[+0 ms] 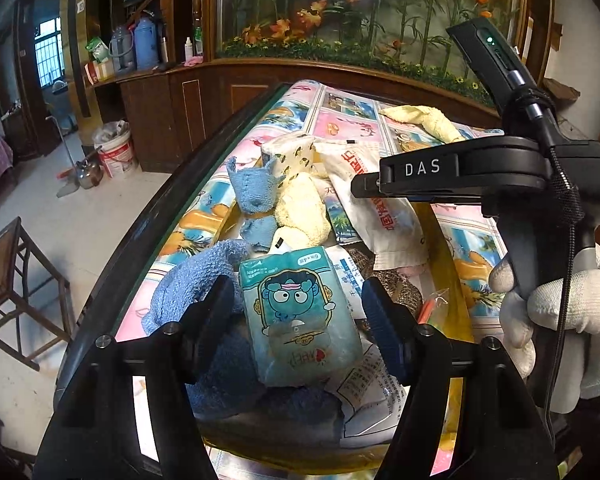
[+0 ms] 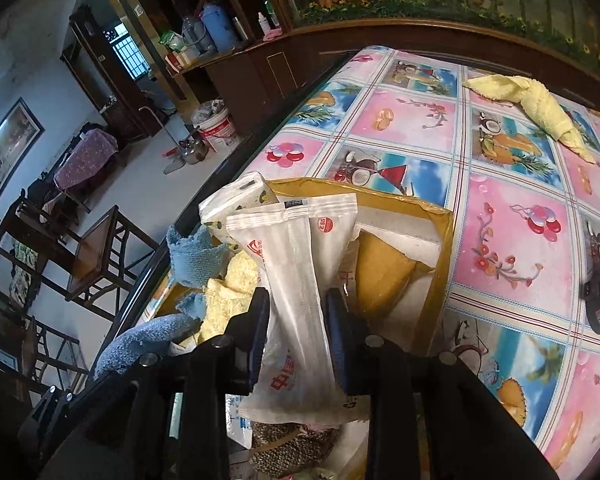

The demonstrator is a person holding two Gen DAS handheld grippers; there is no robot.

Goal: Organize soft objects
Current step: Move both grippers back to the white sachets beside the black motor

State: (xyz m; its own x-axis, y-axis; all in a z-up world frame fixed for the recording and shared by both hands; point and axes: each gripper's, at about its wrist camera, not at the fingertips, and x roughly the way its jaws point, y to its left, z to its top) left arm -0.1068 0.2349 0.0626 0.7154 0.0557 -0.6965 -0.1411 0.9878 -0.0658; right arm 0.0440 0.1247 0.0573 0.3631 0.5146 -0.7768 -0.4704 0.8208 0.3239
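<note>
The right gripper (image 2: 296, 340) hangs over the cardboard box (image 2: 444, 236), its blue pads (image 2: 260, 332) lying against the pinched waist of a long white plastic packet (image 2: 300, 280); the grip looks slack, so the packet seems about to be let go into the box. The left gripper (image 1: 300, 320) stands spread, its pads to either side of a teal cartoon tissue pack (image 1: 296, 312) without pressing it; that pack lies on top of the pile, beside a blue towel (image 1: 188, 284). Judging from this, the packet should drop only once its lower end rests on the heap, towards the bare far right corner, so it does not slide out. The left should wait until the right is clear, since both work the same box. A yellow towel (image 2: 540, 108) lies far right on the patterned tablecloth (image 2: 512, 240), well apart, still to be gathered
</note>
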